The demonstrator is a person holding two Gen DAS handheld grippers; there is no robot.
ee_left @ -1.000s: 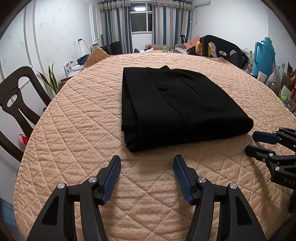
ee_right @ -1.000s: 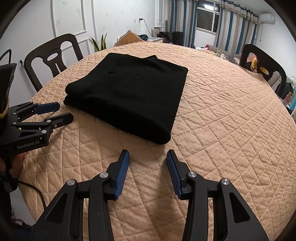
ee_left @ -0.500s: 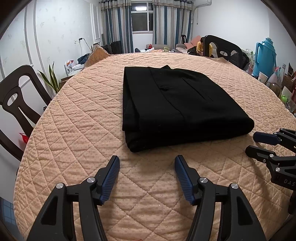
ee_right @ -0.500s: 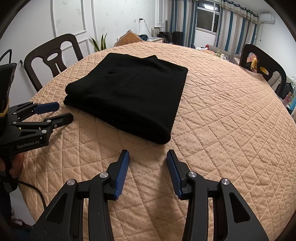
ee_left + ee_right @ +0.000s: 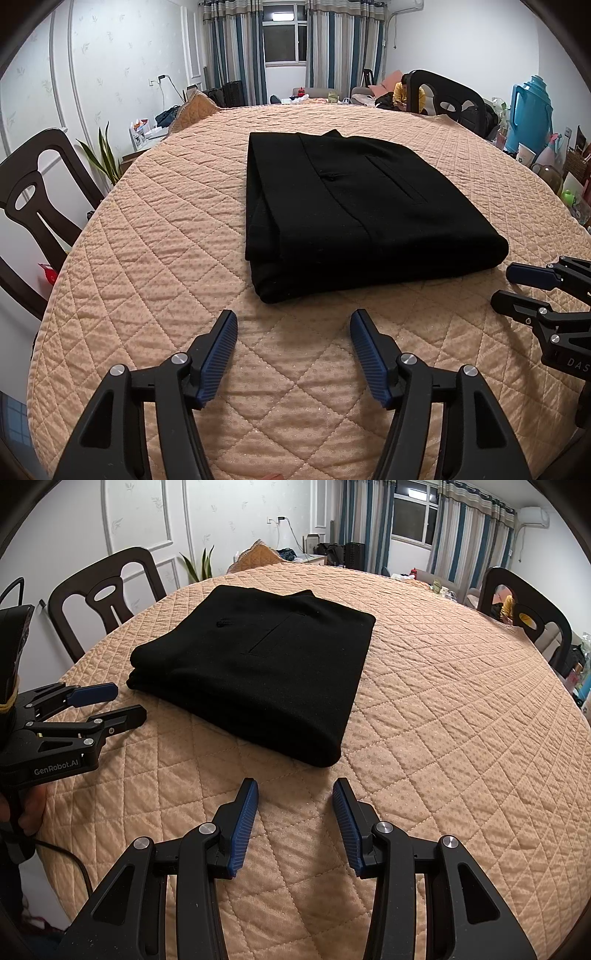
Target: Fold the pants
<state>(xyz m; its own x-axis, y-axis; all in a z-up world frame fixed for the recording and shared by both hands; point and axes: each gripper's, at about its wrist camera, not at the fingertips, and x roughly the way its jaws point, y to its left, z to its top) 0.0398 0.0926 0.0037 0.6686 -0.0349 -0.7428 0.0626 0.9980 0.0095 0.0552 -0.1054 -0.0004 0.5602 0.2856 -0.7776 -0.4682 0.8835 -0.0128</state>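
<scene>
Black pants (image 5: 354, 210) lie folded into a thick flat rectangle on the quilted peach table cover (image 5: 147, 266); the right wrist view shows the same pants (image 5: 266, 672) from the other side. My left gripper (image 5: 293, 321) hovers just short of the bundle's near edge, open, with only cloth cover between its blue pads. My right gripper (image 5: 295, 788) is likewise open and empty, close to the bundle's near corner. Each gripper shows in the other's view: the right gripper (image 5: 506, 282) at the right edge, the left gripper (image 5: 127, 703) at the left, held by a hand.
Dark wooden chairs (image 5: 33, 206) (image 5: 107, 598) stand around the round table, another chair (image 5: 528, 613) at the far side. A blue thermos jug (image 5: 530, 110) and small items crowd a side surface on the right. A person in yellow (image 5: 400, 94) sits far behind.
The left gripper's jaws have widened slightly. Nothing else has moved; the pants lie as before.
</scene>
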